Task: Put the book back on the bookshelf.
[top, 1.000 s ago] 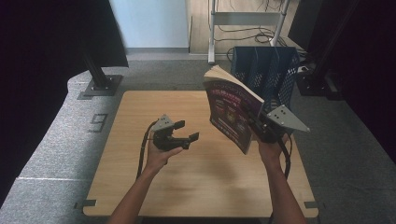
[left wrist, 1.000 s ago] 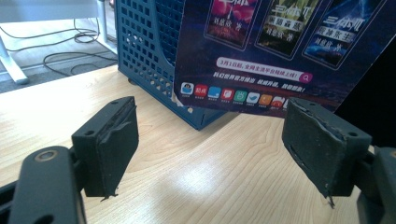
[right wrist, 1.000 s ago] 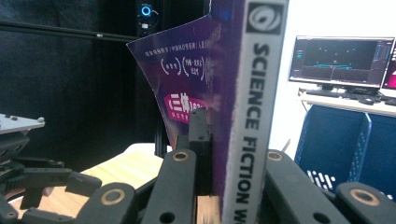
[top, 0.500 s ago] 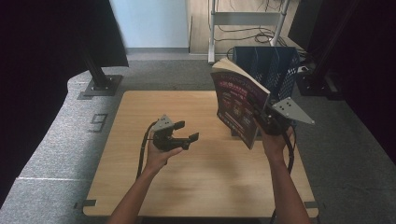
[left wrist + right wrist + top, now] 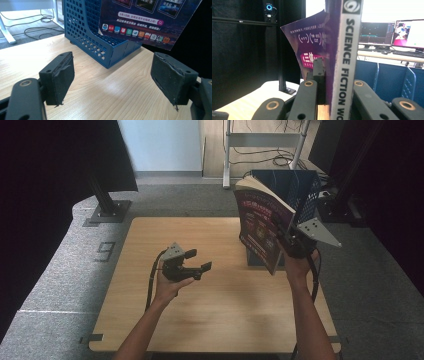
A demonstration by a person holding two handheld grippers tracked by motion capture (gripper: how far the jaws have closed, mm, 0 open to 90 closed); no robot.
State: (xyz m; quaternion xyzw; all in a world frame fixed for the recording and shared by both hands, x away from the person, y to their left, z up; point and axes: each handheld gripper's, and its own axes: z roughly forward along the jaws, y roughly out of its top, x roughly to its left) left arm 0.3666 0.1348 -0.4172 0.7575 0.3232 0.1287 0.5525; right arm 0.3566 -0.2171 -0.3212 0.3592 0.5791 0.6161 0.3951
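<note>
Two grippers at work: the right gripper (image 5: 286,236) clamps a book (image 5: 260,227) upright above the blue file rack (image 5: 305,187), apparently for slotting in next, while the left gripper (image 5: 196,262) waits open-jawed.

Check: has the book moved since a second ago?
Yes. The book, clamped in the right tool, moved right and farther away, toward the blue file rack.

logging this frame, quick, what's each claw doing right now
Left claw: open, nothing between its pads, low over the table.
Right claw: shut on the book, held up by the blue file rack.
</note>
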